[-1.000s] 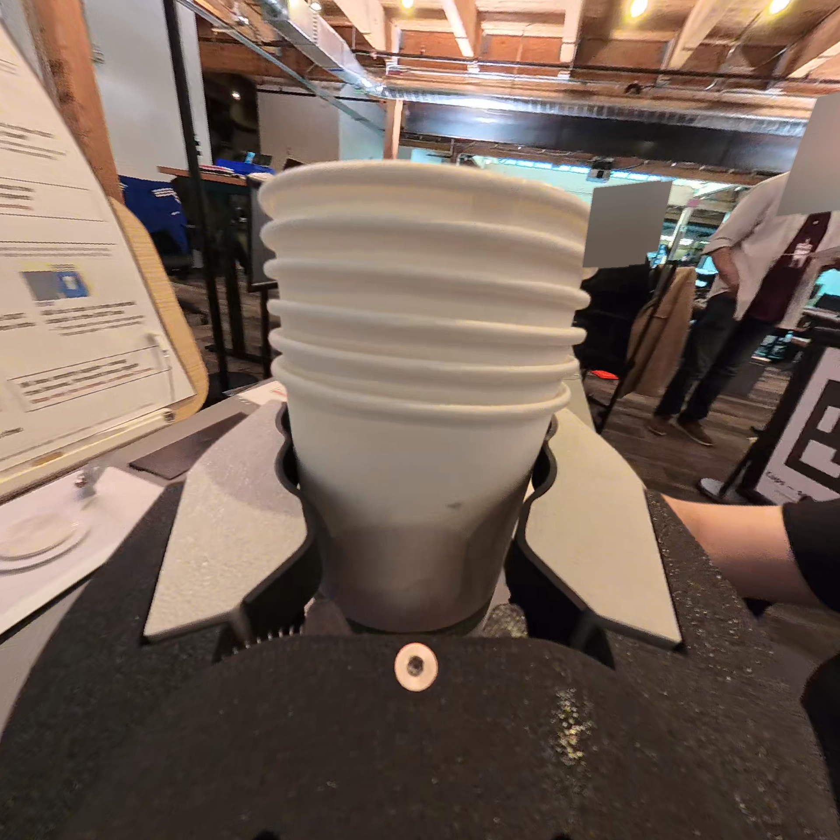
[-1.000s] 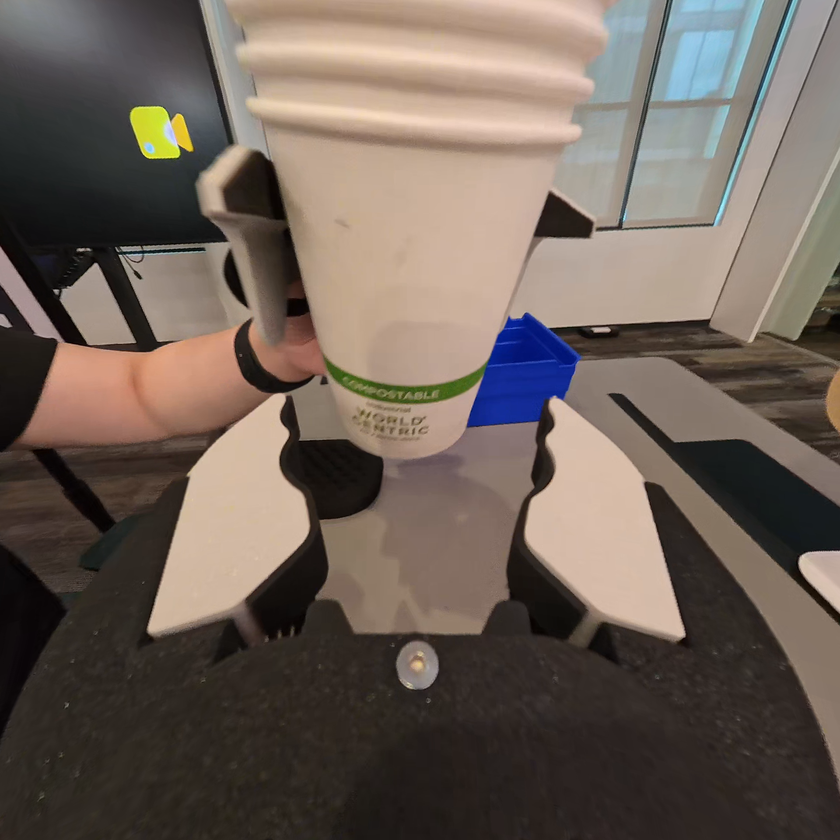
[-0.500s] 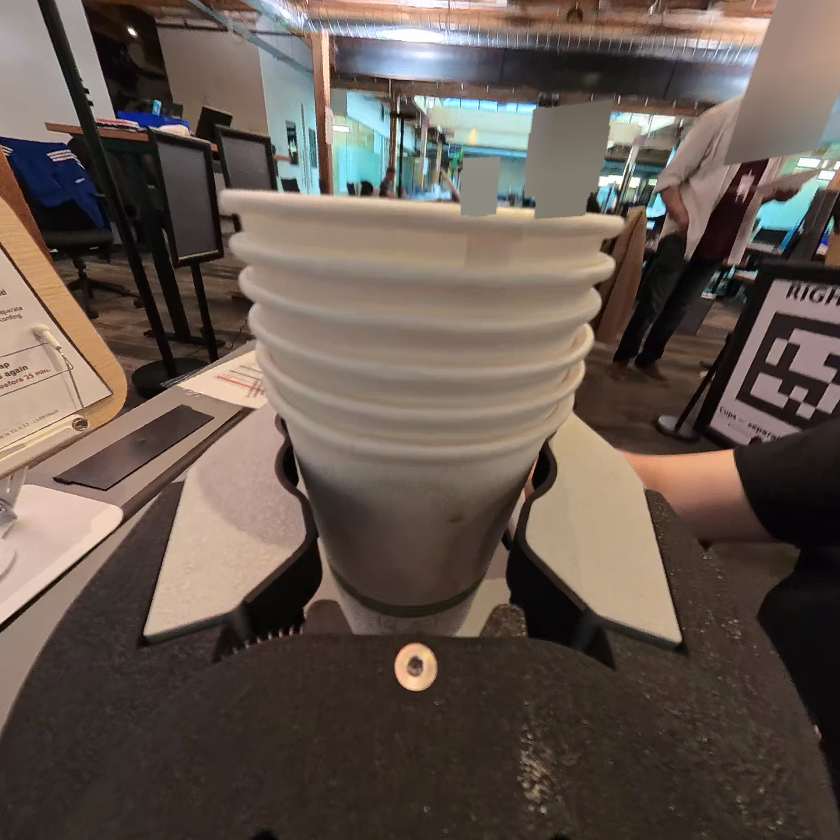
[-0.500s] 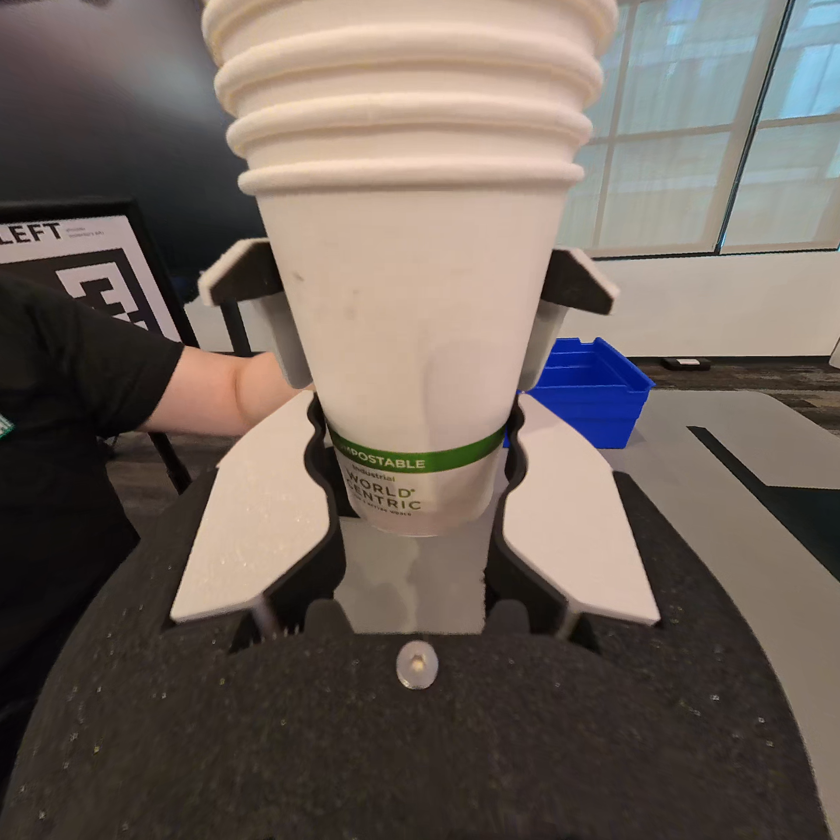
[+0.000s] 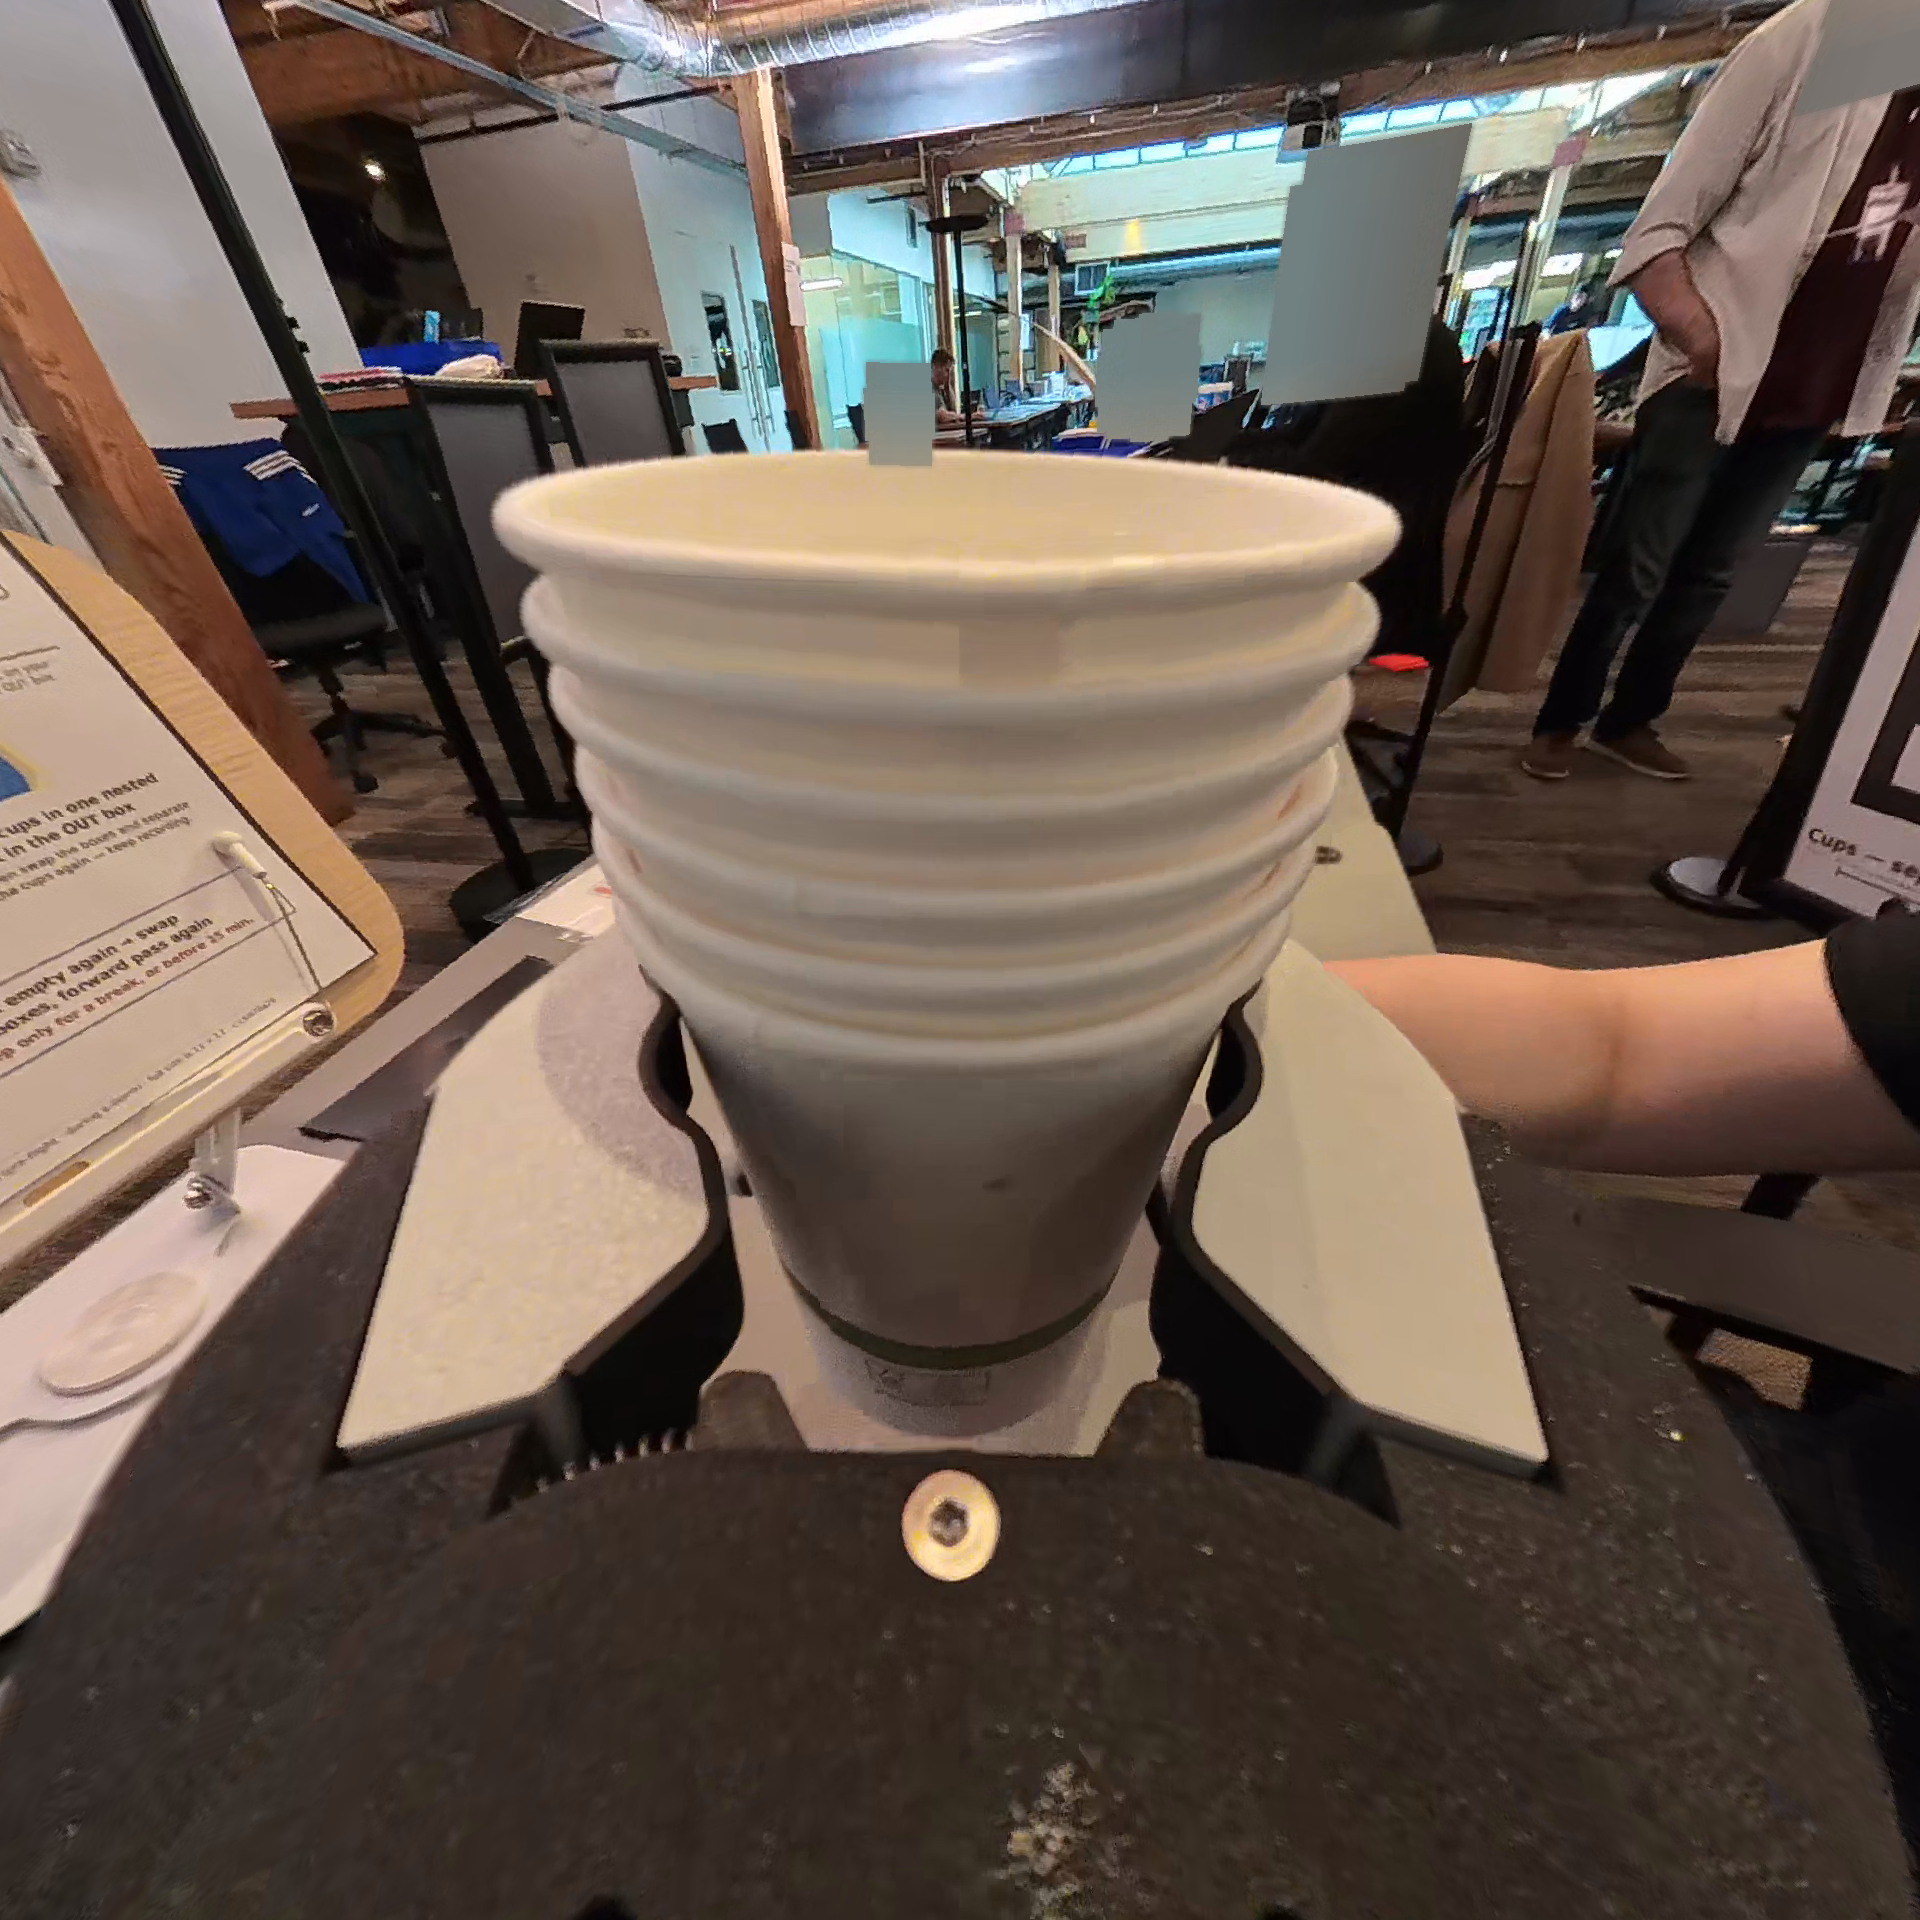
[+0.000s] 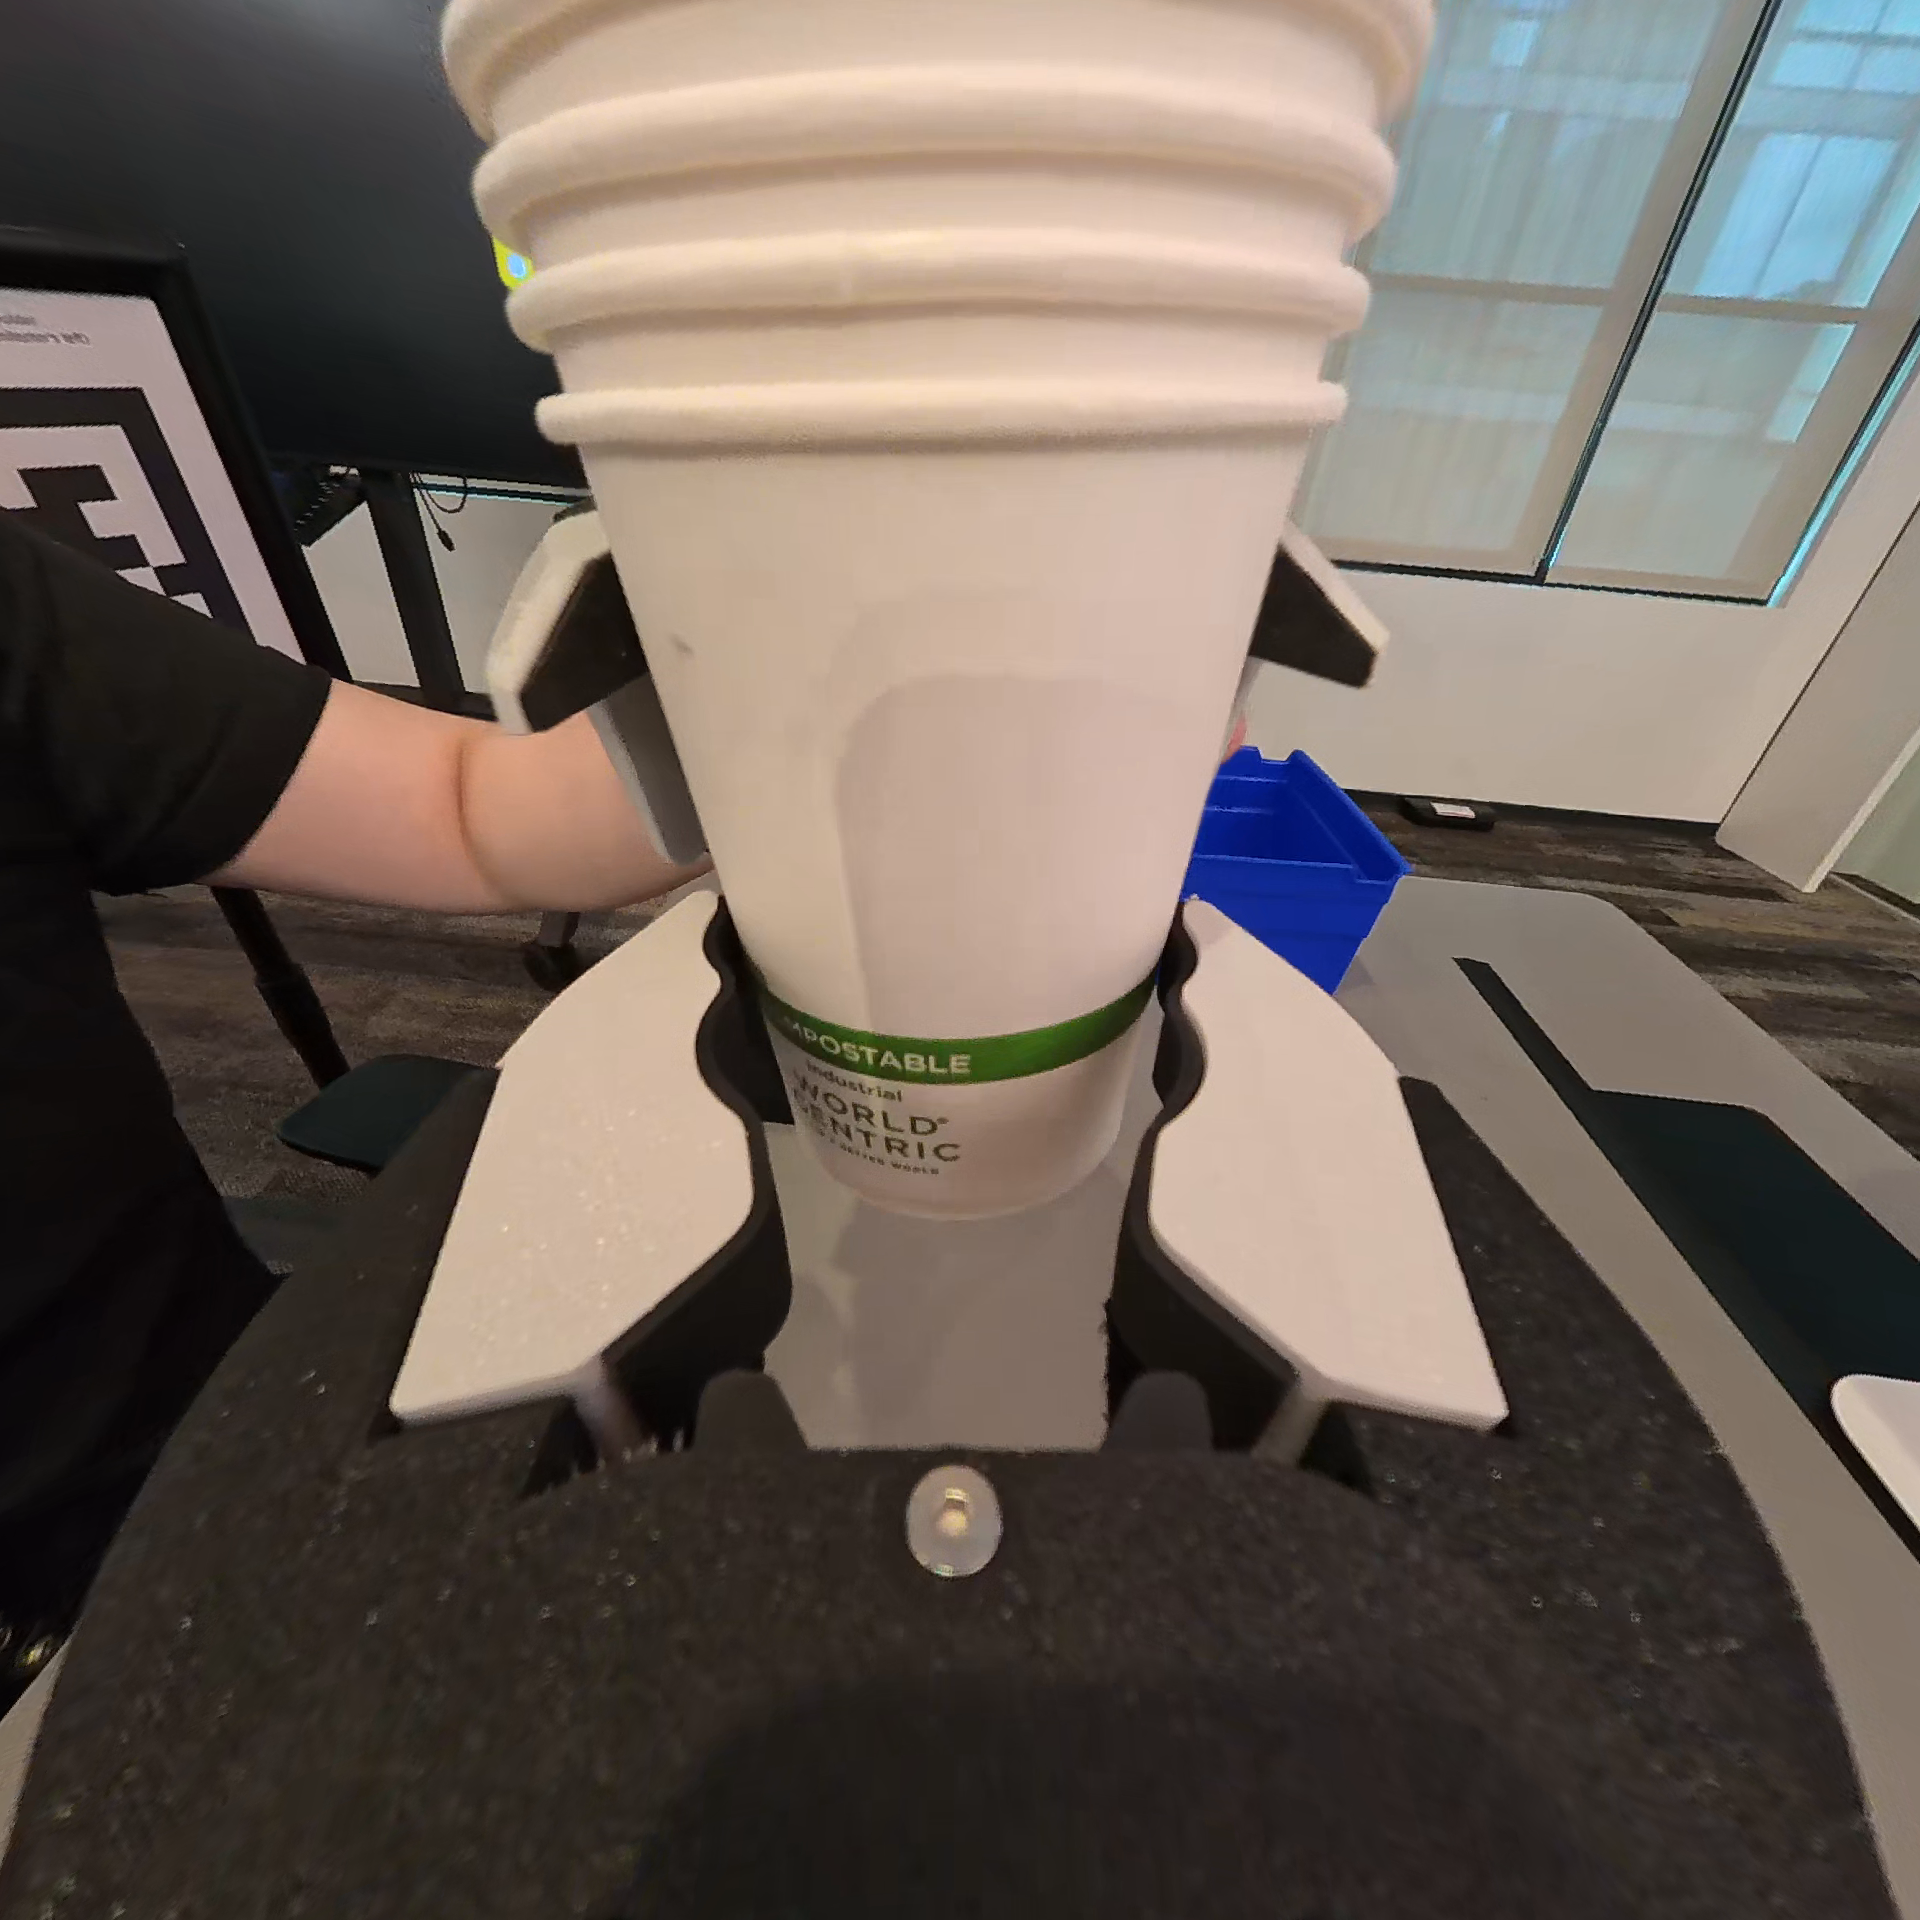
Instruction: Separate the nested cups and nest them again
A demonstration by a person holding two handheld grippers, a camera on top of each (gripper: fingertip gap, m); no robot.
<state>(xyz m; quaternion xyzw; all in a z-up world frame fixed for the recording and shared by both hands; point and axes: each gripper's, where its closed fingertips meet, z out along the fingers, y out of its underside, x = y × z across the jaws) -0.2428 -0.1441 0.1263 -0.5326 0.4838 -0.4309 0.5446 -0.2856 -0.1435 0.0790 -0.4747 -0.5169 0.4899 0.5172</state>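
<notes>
A stack of several nested white paper cups (image 5: 940, 769) stands upright in the air. The outermost cup has a green band near its base (image 6: 966, 1049). My left gripper (image 5: 951, 1060) is shut on the outer cup's body below the rims. It also shows in the right wrist view (image 6: 940, 644), clamped on both sides of the cup. My right gripper (image 6: 956, 997) is closed on the outer cup at the green band, both fingers touching its sides. In the left wrist view the right gripper is hidden behind the cups; only the person's forearm (image 5: 1621, 1049) shows.
A grey table (image 6: 1558, 1039) lies below, with a blue bin (image 6: 1288, 862) at its far end. An instruction board on a wooden stand (image 5: 156, 883) is at the left. A framed sign (image 6: 94, 488) and a person standing (image 5: 1714, 416) are beyond the table.
My right gripper has moved in from below the stack and its jaws have closed around the outer cup's base. The left gripper keeps its hold and has shifted its view.
</notes>
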